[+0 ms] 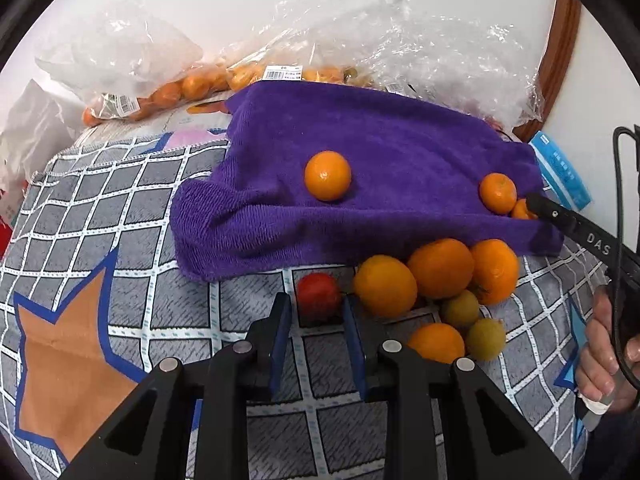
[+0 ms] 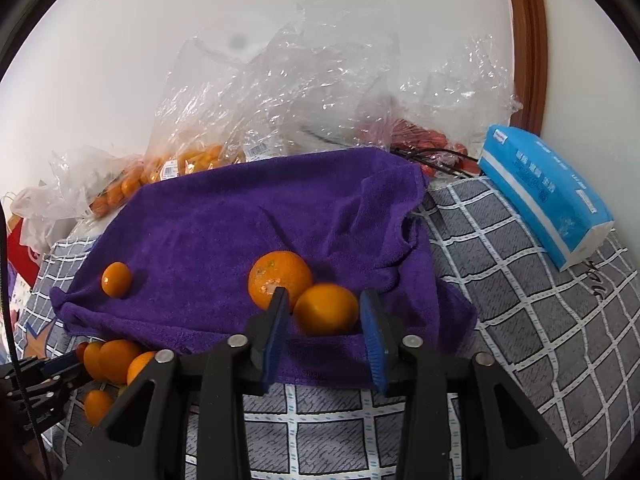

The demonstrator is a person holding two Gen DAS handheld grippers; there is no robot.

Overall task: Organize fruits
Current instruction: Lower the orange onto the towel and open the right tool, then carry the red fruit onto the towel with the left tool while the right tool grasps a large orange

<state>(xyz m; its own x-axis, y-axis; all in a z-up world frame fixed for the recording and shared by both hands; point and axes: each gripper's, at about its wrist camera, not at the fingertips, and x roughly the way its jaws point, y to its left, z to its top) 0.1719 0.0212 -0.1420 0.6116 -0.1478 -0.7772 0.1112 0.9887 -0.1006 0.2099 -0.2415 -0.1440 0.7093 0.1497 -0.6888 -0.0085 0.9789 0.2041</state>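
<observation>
The left gripper (image 1: pixel 315 299) stands narrow, its blue pads closed about a small red tomato (image 1: pixel 318 294) at the tips, low over the grey checked cloth (image 1: pixel 120 220); just right of the tomato lies a pile of oranges (image 1: pixel 440 268) with two greenish fruits (image 1: pixel 460 308) at its near side, all on the cloth at the near edge of the purple towel (image 1: pixel 380 132); the right gripper (image 2: pixel 324 294) is moderately wide, and a loose orange (image 2: pixel 326 308) sits between its pads on the towel's near right part with a gap on either side, so the pads do not press it; a larger orange (image 2: pixel 280 280) touches it on the far left; a lone small orange (image 2: pixel 116 279) lies well apart to the left on the towel; a hand (image 1: pixel 604 364) grips the right gripper's handle; beyond the towel, crumpled clear plastic bags (image 2: pixel 280 92) stand against the wall, some holding bagged oranges (image 1: pixel 188 88); a blue tissue pack (image 2: pixel 548 196) lies on the cloth at the far right.
</observation>
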